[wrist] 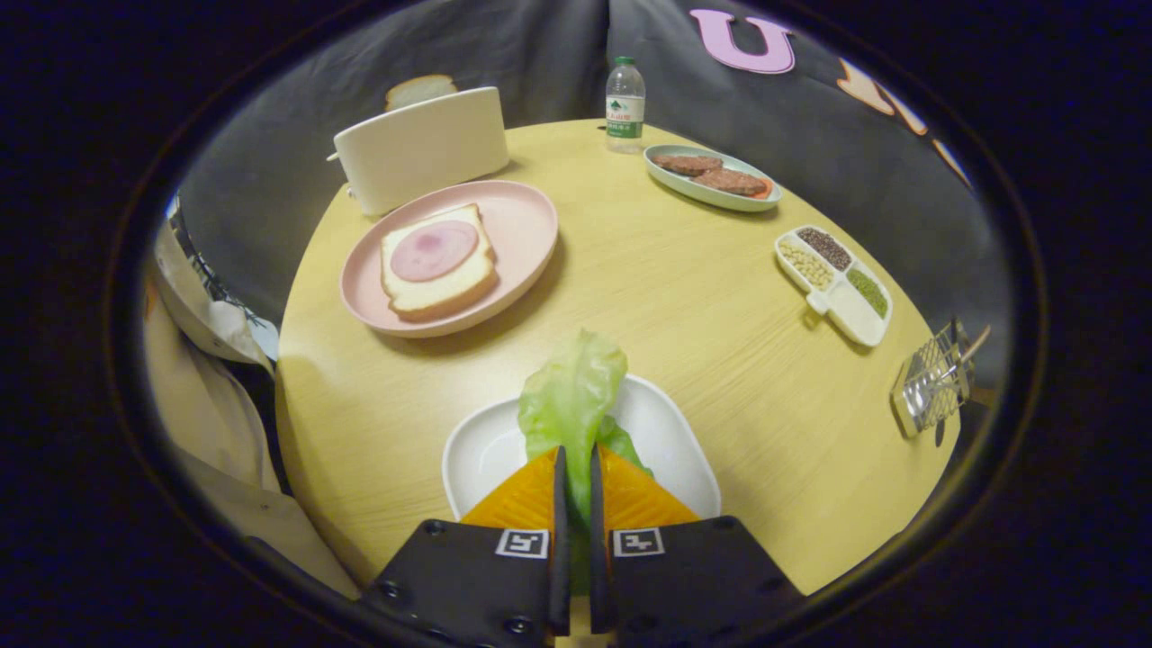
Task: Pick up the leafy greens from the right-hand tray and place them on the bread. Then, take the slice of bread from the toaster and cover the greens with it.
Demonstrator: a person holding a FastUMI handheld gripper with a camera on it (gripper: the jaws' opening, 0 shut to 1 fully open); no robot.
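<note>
While dark cloth walls close in behind it, a round, pale wood-grain counter (684, 297) carries the whole spread, with a person's light sleeve (202, 396) showing beside its near left rim. Farthest from the fingers, toward the back left, stands a cream toaster (423, 148) with a slice of bread (419, 89) rising from its slot. Just in front of the toaster sits a pink plate (526, 225) bearing another slice of bread (438, 263) topped with a round of ham (434, 250). Directly ahead of the fingers lies a white tray (670, 441), and above it hang the leafy greens (571, 400), a pale green leaf standing up from the grip. At the back right, an oval, pale green dish (711, 193) holds two brown patties (711, 173), and a clear water bottle (625, 103) stands upright just behind it near the counter's far rim. Farther right, a white divided dish (855, 315) holds beans and grains in separate compartments. At the counter's right rim sits a small wire rack (934, 380). The gripper (576, 477) has its fingers drawn close together, clamped on the lower part of the greens.
</note>
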